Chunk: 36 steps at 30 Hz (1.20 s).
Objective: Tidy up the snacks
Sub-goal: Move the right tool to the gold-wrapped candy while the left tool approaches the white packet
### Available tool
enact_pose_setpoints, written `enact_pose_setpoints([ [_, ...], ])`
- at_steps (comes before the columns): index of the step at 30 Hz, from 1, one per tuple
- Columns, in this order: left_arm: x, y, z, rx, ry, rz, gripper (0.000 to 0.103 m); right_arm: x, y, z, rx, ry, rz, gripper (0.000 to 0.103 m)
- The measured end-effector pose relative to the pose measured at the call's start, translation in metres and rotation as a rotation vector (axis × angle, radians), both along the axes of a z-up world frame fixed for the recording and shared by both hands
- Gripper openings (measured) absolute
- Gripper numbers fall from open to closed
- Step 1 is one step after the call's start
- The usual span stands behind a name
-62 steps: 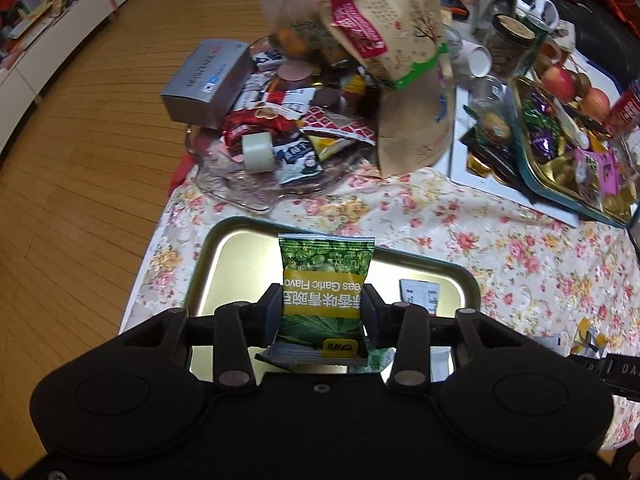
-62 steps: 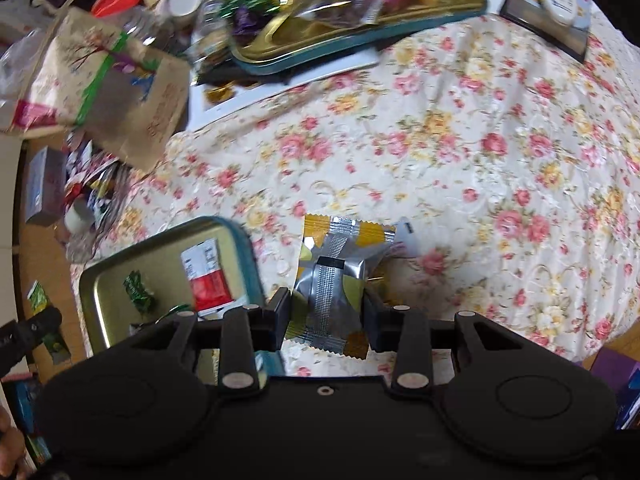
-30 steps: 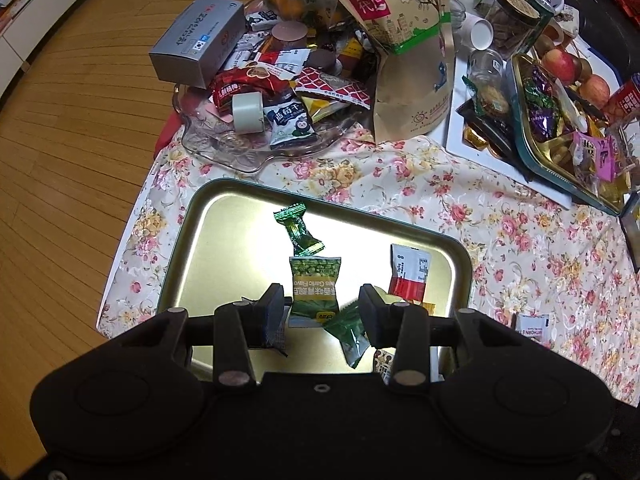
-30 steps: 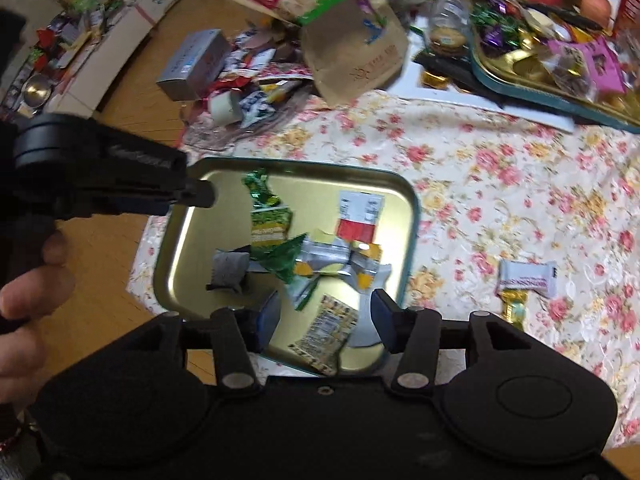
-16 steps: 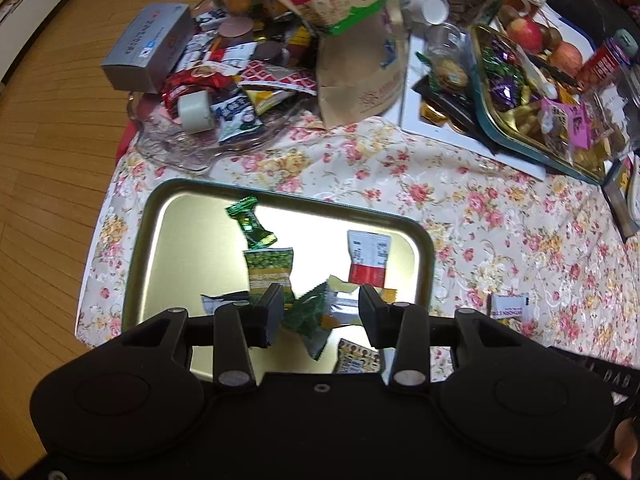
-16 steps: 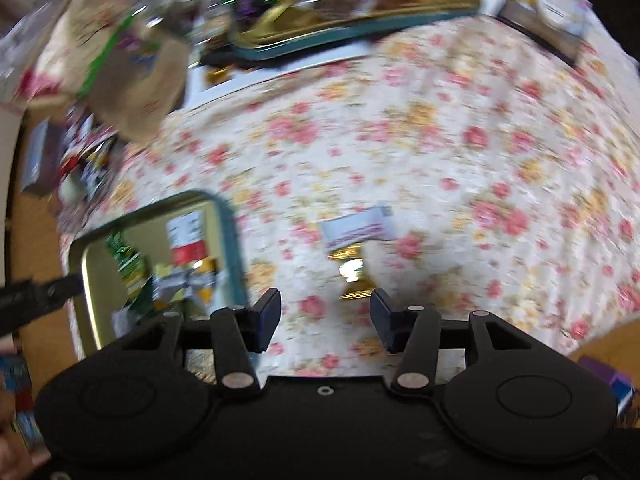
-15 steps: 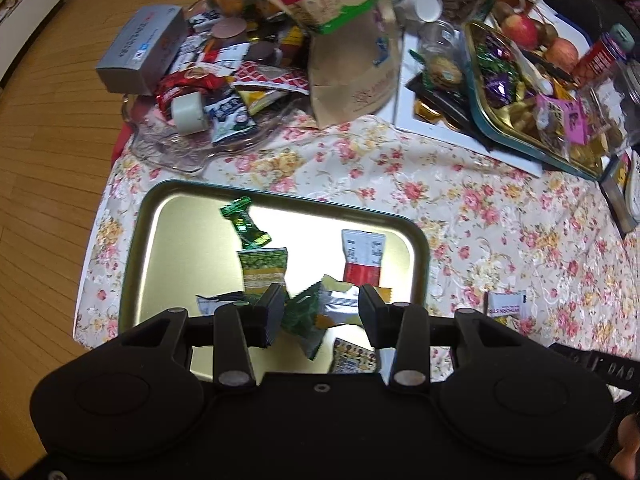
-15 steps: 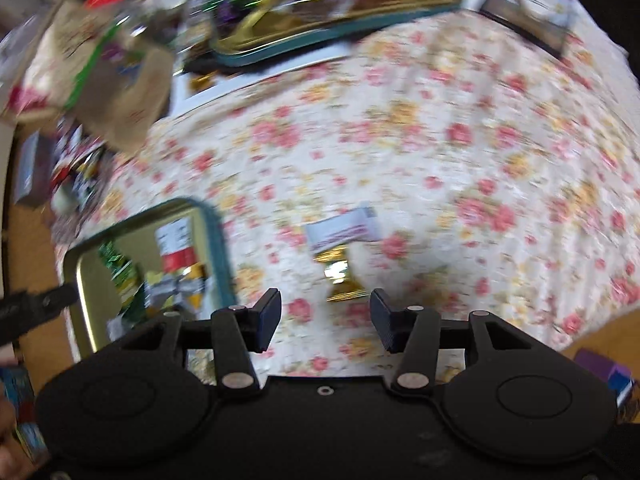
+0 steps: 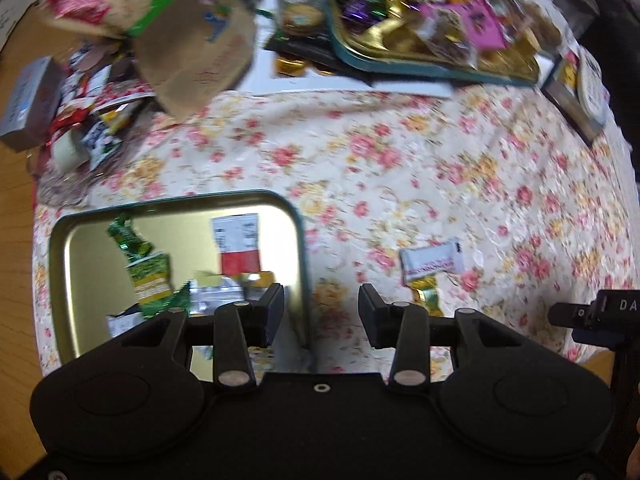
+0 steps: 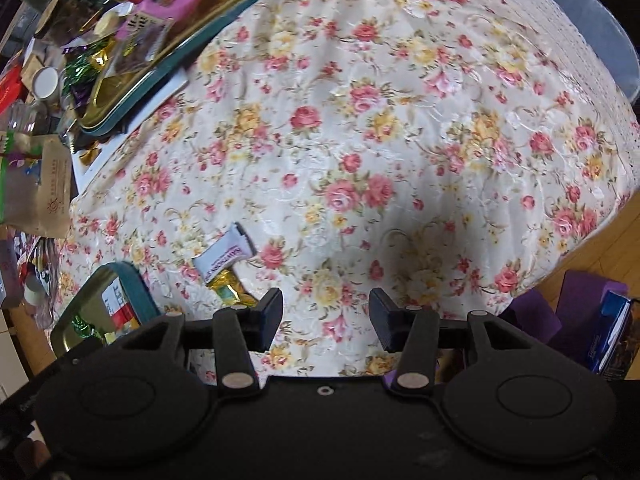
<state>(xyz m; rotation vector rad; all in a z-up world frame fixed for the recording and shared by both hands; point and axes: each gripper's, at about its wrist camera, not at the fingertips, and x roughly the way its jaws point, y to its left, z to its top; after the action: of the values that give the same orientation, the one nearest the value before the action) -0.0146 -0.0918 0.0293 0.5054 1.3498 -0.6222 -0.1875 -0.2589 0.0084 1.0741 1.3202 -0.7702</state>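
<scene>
A gold tray point(image 9: 80, 280) with a teal rim lies on the floral cloth and holds several snack packets, among them a green pea packet point(image 9: 150, 276) and a red-and-white sachet point(image 9: 238, 244). A white wrapped bar point(image 9: 432, 261) and a gold wrapped candy point(image 9: 426, 300) lie on the cloth right of the tray. My left gripper point(image 9: 320, 314) hangs open over the tray's right rim, nothing between its fingers. My right gripper point(image 10: 325, 320) is open with jaws closing, empty, over bare cloth; the white bar point(image 10: 225, 254) and gold candy point(image 10: 229, 290) lie just left of it, the tray point(image 10: 136, 292) further left.
A second teal tray point(image 9: 400, 62) heaped with sweets sits at the back, with a brown paper pouch point(image 9: 192, 52), a glass jar point(image 9: 302, 4) and a glass dish of snacks point(image 9: 80, 120) at the left. The table edge and wooden floor point(image 10: 600, 248) lie to the right.
Both grippers swung right, away from the tray's middle. The left now hangs over the tray's right rim. The right rolled, and the white bar and gold candy now sit to its left.
</scene>
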Motion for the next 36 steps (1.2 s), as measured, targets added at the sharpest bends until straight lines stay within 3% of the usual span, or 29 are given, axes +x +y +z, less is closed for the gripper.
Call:
enact_pose_setpoints([
  [7, -0.023, -0.039, -0.024, 0.027, 0.001, -0.091, 0.049, -0.005, -0.007, -0.005, 0.0, -0.029, 0.025, 0.05],
  [11, -0.01, -0.043, -0.026, 0.01, 0.022, -0.032, 0.049, -0.001, -0.002, -0.016, -0.039, -0.039, 0.078, 0.05],
  [17, 0.017, -0.039, -0.019, -0.035, 0.045, 0.077, 0.049, 0.023, 0.028, -0.027, -0.073, -0.103, 0.252, 0.05],
  [25, 0.028, -0.036, -0.02, -0.051, 0.091, 0.075, 0.049, 0.061, 0.084, -0.034, -0.15, -0.172, 0.506, 0.049],
  [36, 0.038, -0.024, -0.01, -0.105, 0.114, 0.084, 0.049, 0.088, 0.108, -0.064, -0.2, -0.106, 0.575, 0.048],
])
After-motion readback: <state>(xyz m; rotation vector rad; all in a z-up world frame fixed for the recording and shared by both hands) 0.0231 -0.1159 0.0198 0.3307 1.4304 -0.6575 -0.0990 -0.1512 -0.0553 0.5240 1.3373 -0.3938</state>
